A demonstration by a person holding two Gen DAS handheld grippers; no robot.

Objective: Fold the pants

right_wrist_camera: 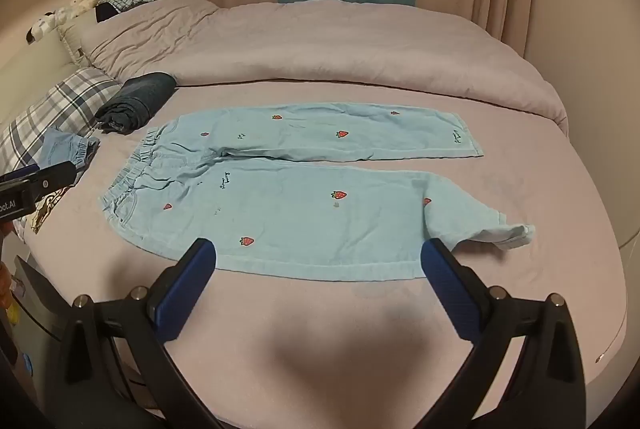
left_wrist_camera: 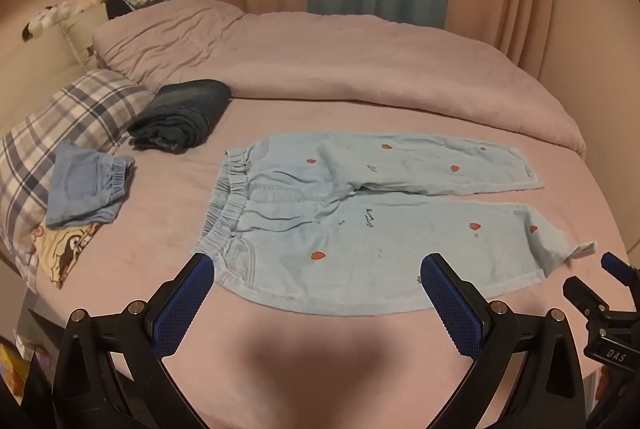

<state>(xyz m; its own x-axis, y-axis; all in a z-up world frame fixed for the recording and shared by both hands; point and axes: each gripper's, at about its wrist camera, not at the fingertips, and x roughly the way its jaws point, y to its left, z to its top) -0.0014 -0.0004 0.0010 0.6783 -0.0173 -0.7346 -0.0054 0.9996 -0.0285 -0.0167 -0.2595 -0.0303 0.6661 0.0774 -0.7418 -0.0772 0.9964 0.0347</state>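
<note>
pants (left_wrist_camera: 360, 213) lie flat at frame centre, long axis left-right, just beyond both spread, empty grippers, left gripper (left_wrist_camera: 318, 283) and right gripper (right_wrist_camera: 320, 269).

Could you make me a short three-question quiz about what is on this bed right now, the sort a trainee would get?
1. True or false: the light blue pants lie spread flat with both legs apart.
2. Which end of the pants points toward the plaid pillow? A) the waistband B) the leg cuffs
3. Fill in: the near leg's cuff is ____, while the far leg's cuff lies flat.

Key
1. True. Neither the left gripper nor the right gripper holds them; both sets of jaws stand open.
2. A. The folded dark jeans and the small blue shorts lie on that side too.
3. Crumpled.
</note>
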